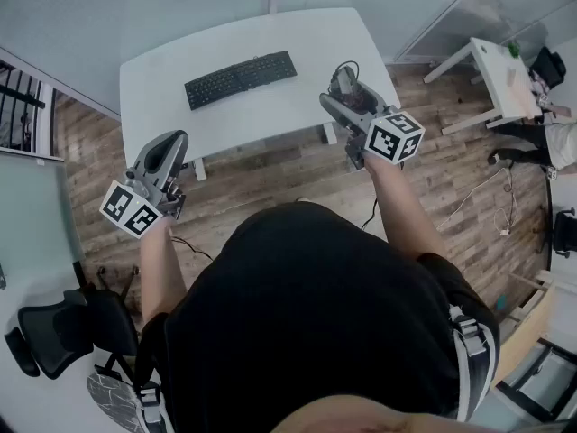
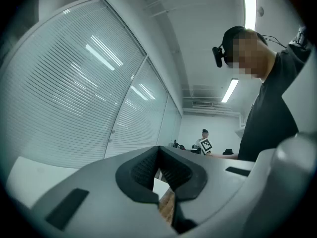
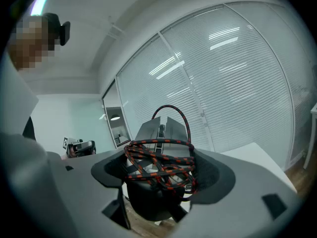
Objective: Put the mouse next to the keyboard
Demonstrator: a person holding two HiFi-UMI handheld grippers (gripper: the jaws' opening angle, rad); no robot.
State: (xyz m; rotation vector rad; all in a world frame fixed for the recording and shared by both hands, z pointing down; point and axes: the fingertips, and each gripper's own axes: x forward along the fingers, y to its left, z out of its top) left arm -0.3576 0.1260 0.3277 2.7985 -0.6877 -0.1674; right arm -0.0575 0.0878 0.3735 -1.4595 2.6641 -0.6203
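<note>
A grey mouse [image 1: 344,81] with a red-and-black braided cable [image 3: 159,163] wound round it sits between the jaws of my right gripper [image 1: 346,94], which is shut on it and held over the right edge of the white table [image 1: 306,34]. In the right gripper view the mouse [image 3: 162,131] sticks up past the pads. A black keyboard [image 1: 241,78] lies on the table's middle, left of the mouse. My left gripper [image 1: 171,148] hangs over the wooden floor, short of the table's near left corner, with its jaws together and nothing in them [image 2: 161,176].
A black office chair [image 1: 54,332] stands at the lower left. A second white table [image 1: 500,75] stands at the right, with cables [image 1: 496,201] on the floor near it. Glass walls with blinds [image 3: 233,83] lie beyond the table. Another person [image 2: 204,142] stands far off.
</note>
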